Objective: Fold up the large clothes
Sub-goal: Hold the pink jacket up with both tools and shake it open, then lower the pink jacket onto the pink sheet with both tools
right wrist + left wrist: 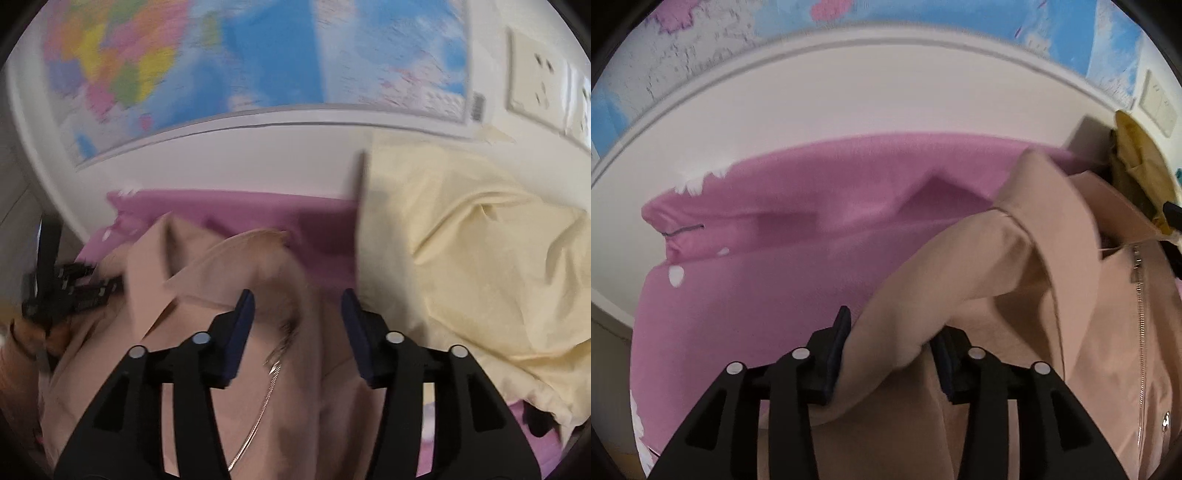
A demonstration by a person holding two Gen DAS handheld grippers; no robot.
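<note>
A tan jacket (1015, 295) with a silver zipper (1141, 332) lies bunched on a pink sheet (775, 277). My left gripper (892, 347) has its jaws wide apart with a thick fold of the jacket between them; the fabric fills the gap and hides the right pad. In the right wrist view the jacket (207, 302) and its zipper (266, 387) lie under my right gripper (297, 325), whose jaws stand open around the cloth without pinching it. The left gripper (74, 291) shows at the far left there.
A pale yellow garment (461, 251) is heaped on the right of the pink sheet (325, 229). A white headboard (849, 92) and a wall map (258, 55) stand behind. Wall sockets (539, 81) are at the upper right.
</note>
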